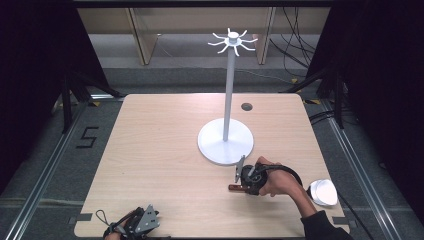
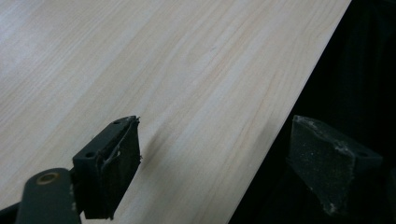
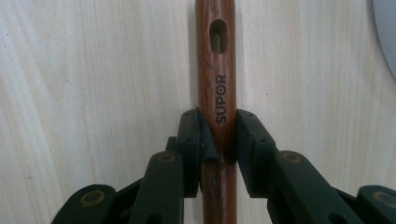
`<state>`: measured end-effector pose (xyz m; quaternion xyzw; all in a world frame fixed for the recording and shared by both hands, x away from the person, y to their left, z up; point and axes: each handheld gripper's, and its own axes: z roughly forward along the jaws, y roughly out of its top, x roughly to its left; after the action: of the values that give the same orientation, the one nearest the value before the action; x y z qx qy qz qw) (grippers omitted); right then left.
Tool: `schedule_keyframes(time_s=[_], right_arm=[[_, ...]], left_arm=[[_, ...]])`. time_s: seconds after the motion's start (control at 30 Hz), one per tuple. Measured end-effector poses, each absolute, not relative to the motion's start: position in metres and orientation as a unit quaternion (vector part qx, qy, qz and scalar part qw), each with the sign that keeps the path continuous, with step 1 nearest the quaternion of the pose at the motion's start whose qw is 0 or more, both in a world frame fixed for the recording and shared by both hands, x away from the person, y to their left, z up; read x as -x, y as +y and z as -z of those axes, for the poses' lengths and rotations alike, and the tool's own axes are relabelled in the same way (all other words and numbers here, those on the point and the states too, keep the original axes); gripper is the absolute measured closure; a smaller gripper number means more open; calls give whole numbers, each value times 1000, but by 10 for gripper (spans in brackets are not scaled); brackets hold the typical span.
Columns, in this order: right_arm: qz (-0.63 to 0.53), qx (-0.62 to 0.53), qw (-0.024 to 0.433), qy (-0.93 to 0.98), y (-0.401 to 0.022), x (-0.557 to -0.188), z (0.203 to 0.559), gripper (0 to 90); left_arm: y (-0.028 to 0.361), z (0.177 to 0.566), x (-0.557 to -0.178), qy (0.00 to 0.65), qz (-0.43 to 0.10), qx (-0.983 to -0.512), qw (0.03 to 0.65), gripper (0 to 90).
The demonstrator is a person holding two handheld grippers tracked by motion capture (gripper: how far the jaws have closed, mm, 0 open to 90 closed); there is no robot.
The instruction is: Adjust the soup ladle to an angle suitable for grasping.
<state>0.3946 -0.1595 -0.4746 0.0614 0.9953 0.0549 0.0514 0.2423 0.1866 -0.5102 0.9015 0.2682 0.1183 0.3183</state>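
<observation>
Pale wood-grain counter [image 1: 165, 165] fills the middle of the high view, with grey floor and dark curtains around it. On it stands a white metal stand [image 1: 226, 142] with a round flat base, a thin upright pole and a crown of curved hooks at the top; every place below is given from this stand.

Just in front of the stand's base, toward the person, the right tool [image 1: 239, 184] grips a reddish-brown wooden handle [image 3: 217, 88] that lies flat on the counter. The right gripper view shows both black pads pressed against the handle's sides, just below the printed word SUPOR, with the oval hanging hole further out beyond the pads. The person's right hand [image 1: 278, 182] holds this tool.

Right of the stand's base, near the counter's edge, sits a white round object [image 1: 323, 192], its kind unclear.

Far to the front left of the stand, at the counter's near edge, the left tool [image 2: 224, 163] rests with its jaws spread wide and nothing between them.
</observation>
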Motion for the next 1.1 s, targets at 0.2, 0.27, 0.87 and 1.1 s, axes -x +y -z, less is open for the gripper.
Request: schedule_keyframes(time_s=[0.2, 0.27, 0.87, 1.1], right_arm=[[-77, -97, 63, 990, -162, -393, 465, 738], [-96, -96, 71, 988, -165, -395, 459, 739], [-306, -145, 123, 933, -211, -383, 383, 739], [-373, -156, 131, 905, -235, -376, 357, 739]], left_arm=[[187, 510, -242, 268, -118, -902, 318, 162], [187, 510, -242, 267, -118, -902, 318, 162], [186, 510, -242, 268, -120, -902, 316, 162], [186, 510, -242, 269, -118, -901, 320, 162]])
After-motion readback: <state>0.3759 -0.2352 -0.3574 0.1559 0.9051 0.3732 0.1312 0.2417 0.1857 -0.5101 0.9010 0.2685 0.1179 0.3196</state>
